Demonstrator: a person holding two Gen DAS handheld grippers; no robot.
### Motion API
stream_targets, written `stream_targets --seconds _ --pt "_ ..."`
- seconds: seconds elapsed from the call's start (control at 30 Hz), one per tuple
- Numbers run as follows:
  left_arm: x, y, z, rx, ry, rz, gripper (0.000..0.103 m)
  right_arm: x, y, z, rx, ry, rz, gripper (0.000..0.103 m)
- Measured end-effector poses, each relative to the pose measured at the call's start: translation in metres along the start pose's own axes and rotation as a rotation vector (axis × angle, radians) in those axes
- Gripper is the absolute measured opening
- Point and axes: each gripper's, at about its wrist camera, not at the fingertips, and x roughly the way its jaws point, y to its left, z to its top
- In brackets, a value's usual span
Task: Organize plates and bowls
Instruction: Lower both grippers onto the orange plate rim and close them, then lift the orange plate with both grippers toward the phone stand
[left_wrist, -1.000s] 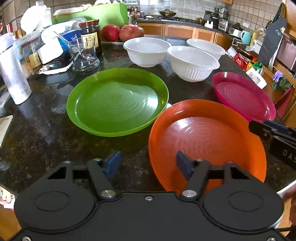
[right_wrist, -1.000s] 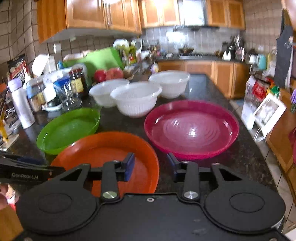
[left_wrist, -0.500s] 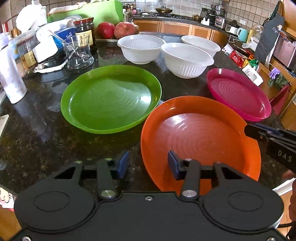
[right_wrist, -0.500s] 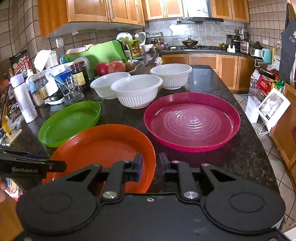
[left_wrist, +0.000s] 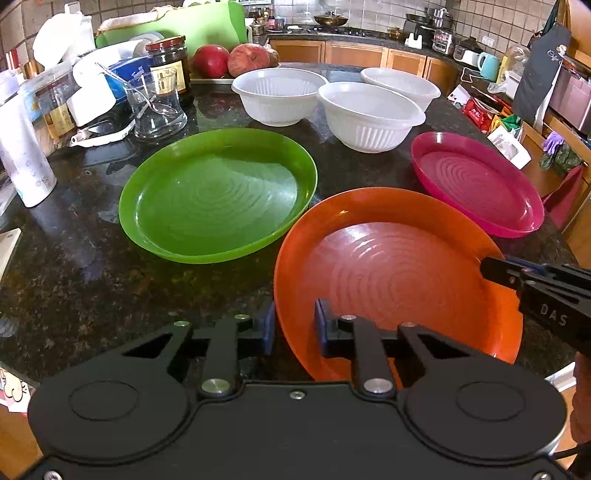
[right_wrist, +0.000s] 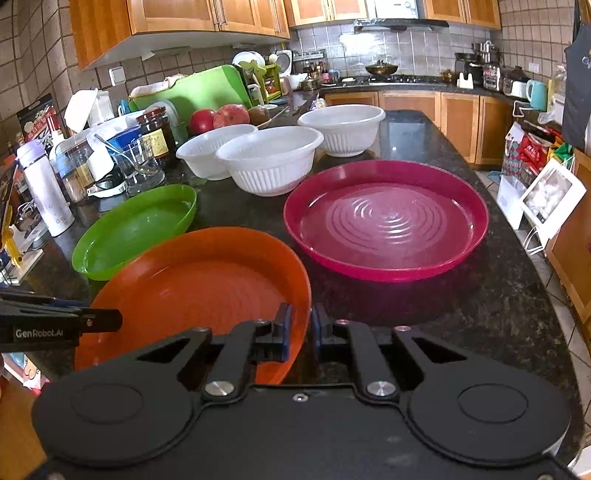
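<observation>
So right up close, both grippers are on the orange plate (left_wrist: 399, 273) at the near edge of the dark granite counter (left_wrist: 92, 280), one on each side of it. The left gripper (left_wrist: 294, 326) straddles the plate's left rim, its blue pads one outside and one inside; the jaws have just been closing, but a sliver of gap shows, so I can't swear it's pinching yet. The right gripper (right_wrist: 300, 330) has also just been closing and looks clamped right down on the plate's right rim, pads squeezed to either side of the lip. Two-sided hold makes sense to me: a wide, shallow plate would tip if you lifted it from one edge. Just past it sit the green plate (left_wrist: 218, 195) on the left and the magenta plate (right_wrist: 386, 221) on the right, both flat on the counter and apart from the orange one. My guess is orange gets stacked on one of those. Farther back are three white bowls (right_wrist: 271, 158) in a loose cluster, not nested yet. Behind them it's just clutter: a glass measuring cup (left_wrist: 157, 107), a dark jar (left_wrist: 168, 62), some red fruit (left_wrist: 231, 59).
</observation>
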Motion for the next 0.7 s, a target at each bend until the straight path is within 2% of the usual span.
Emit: stream_targets --seconds 0.1,0.23,0.47,0.7 --pt "-0.001 -0.001 -0.001 0.007 -0.003 0.002 0.027 -0.002 0.001 0.000 -0.004 -0.005 -0.017 0.010" --pt "-0.002 0.001 -0.003 0.007 0.000 -0.003 0.019 -0.009 0.003 0.000 -0.004 -0.016 -0.029 0.009" --pt "-0.012 0.007 -0.006 0.013 -0.018 -0.003 0.019 -0.023 0.022 0.002 -0.038 -0.050 -0.045 0.009" --pt "-0.031 0.033 -0.003 -0.022 -0.065 0.020 0.019 -0.029 0.056 0.014 -0.072 -0.094 -0.001 0.009"
